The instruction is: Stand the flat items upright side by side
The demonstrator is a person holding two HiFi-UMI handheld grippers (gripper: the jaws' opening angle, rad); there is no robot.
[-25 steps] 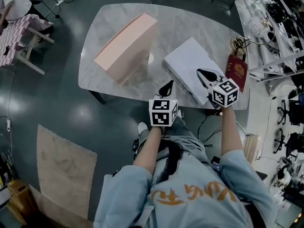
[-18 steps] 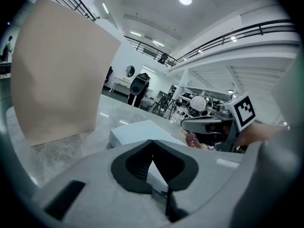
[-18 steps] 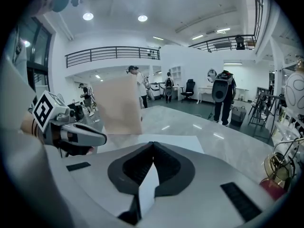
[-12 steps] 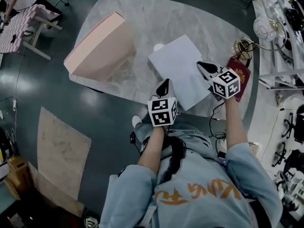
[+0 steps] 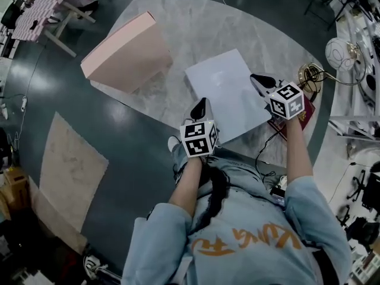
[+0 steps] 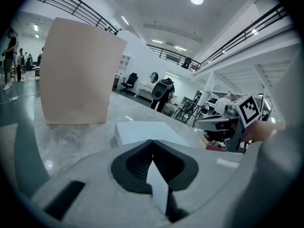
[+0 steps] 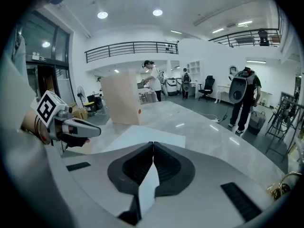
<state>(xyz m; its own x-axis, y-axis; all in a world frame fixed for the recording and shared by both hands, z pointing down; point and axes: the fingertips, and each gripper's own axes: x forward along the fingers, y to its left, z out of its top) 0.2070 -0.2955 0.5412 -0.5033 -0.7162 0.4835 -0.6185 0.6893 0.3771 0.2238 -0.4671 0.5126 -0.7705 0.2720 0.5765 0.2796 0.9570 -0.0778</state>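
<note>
Moved: both hands have slid in toward the white box since a second ago.
Left arm: reaches forward, tipped down; left tongs (image 5: 200,103) sit just beside the near left edge of the flat white rectangular box (image 5: 228,97).
Left tongs grip: pressed together, nothing between them.
Right arm: reaches forward, tipped down; right tongs (image 5: 256,78) are at the box's right edge.
Right tongs grip: pressed together, nothing between them.
White box: lies flat on the grey marble desk (image 5: 237,28), its long side running from near right to far left.
Pink box: the big flat pale pink box (image 5: 127,55) stands upright at the desk's far left, well apart.
</note>
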